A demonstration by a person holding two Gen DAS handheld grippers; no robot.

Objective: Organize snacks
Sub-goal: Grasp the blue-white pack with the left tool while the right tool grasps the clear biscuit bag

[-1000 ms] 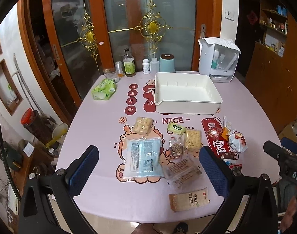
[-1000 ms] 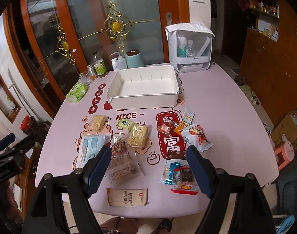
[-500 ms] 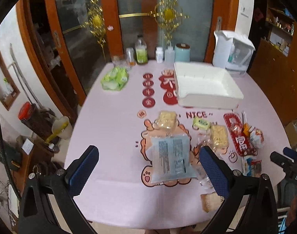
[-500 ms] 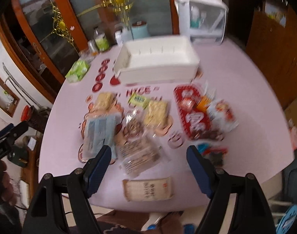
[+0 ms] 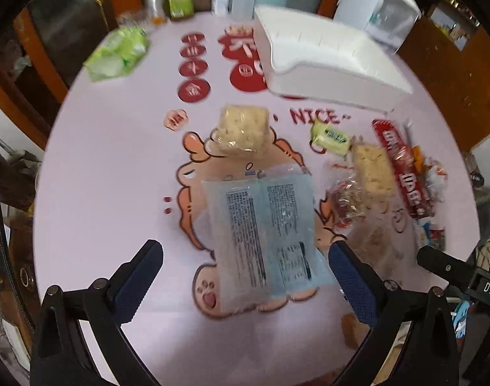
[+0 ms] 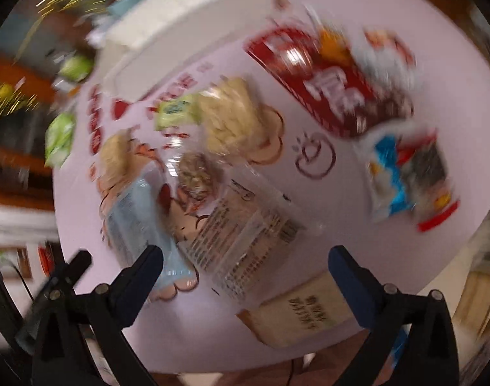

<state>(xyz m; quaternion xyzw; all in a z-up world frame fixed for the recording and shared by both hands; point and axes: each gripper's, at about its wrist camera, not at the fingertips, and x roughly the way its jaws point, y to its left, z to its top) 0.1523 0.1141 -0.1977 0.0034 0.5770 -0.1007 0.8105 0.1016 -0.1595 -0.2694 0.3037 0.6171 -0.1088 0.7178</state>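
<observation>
Several snack packets lie on the pink table. A pale blue packet [image 5: 267, 234] lies flat between the fingers of my open left gripper [image 5: 245, 273], which hovers over its near end. Beyond it lie a rice cracker pack [image 5: 243, 128], a small green candy [image 5: 330, 135] and the empty white tray [image 5: 328, 64]. My right gripper [image 6: 245, 276] is open and empty above a clear packet with printed text [image 6: 245, 234]. A beige packet [image 6: 304, 313] lies near its right finger. The right wrist view is blurred and tilted.
A green wipes pack [image 5: 117, 53], bottles [image 5: 179, 1] and a white dispenser [image 5: 376, 3] stand at the table's far edge. A red and blue snack bag [image 6: 409, 177] and red wrappers [image 6: 335, 77] lie at the right. The table's front edge is close below both grippers.
Both grippers have moved down and closer to the table. The left one now straddles the blue packet. The right one has tilted and come over the clear packet.
</observation>
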